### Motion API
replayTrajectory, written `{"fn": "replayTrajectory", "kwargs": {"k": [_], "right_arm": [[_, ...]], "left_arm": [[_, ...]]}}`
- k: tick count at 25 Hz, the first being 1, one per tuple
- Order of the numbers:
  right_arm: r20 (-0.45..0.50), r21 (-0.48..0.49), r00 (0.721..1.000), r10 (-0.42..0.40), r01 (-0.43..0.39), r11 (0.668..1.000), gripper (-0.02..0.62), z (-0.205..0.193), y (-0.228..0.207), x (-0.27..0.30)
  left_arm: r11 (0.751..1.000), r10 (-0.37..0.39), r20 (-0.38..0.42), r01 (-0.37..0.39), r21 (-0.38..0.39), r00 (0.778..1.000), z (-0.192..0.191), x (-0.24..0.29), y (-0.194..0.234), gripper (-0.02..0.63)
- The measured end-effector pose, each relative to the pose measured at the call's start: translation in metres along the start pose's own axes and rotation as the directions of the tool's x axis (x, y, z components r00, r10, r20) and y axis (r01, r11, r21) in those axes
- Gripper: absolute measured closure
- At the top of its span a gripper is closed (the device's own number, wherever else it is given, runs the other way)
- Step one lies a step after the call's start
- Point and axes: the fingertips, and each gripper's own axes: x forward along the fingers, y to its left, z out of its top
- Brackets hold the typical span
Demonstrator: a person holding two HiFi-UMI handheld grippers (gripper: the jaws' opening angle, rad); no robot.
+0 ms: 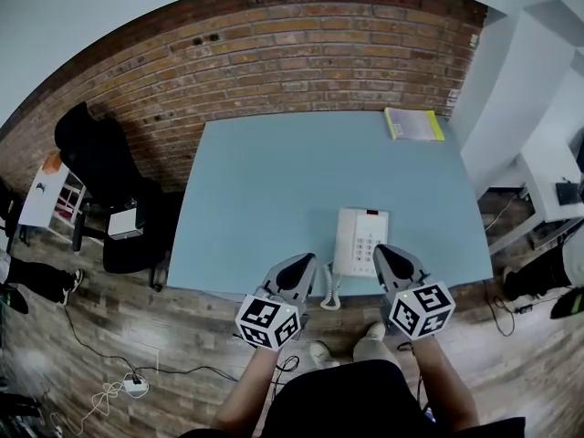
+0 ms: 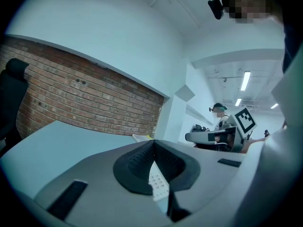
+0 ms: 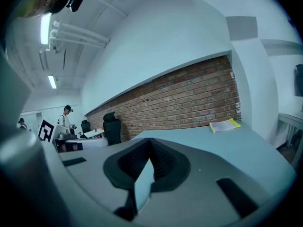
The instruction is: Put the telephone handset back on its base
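A white telephone [image 1: 361,241] with a keypad sits near the front edge of the light blue table [image 1: 274,190]. Its handset [image 1: 345,243] appears to lie along the left side of the base, and the coiled cord [image 1: 329,292] hangs over the table's edge. My left gripper [image 1: 304,261] hovers just left of the phone and my right gripper [image 1: 383,252] just right of it; neither touches it. Both are shut with nothing held. In the left gripper view the pads [image 2: 142,157] meet, with the keypad [image 2: 158,183] showing below them. In the right gripper view the pads [image 3: 163,157] also meet.
A yellow book [image 1: 413,124] lies at the table's far right corner. A black office chair [image 1: 100,167] stands to the left, white furniture [image 1: 538,162] to the right, a brick wall [image 1: 301,53] behind. Cables [image 1: 128,381] trail on the wooden floor.
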Motion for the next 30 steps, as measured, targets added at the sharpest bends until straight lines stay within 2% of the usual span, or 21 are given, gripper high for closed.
{"fn": "replayTrajectory", "kwargs": {"k": [12,17,30], "right_arm": [[-0.013,0.014,1.000,-0.007,0.007,1.000,0.583,-0.011,0.008,-0.008],[-0.001,0.017,1.000,0.006,-0.006,1.000,0.583,-0.010,0.010,-0.014],[0.020,0.033,0.998,0.059,-0.060,0.998,0.583,-0.006,0.017,-0.042]], "left_arm": [[1.000,-0.010,-0.010,0.011,0.016,1.000,0.000,-0.006,-0.008,0.597],[0.999,-0.023,-0.008,0.024,0.021,1.000,-0.001,-0.006,-0.018,0.597],[1.000,-0.002,-0.002,0.002,0.005,1.000,-0.007,-0.021,-0.052,0.597]]}}
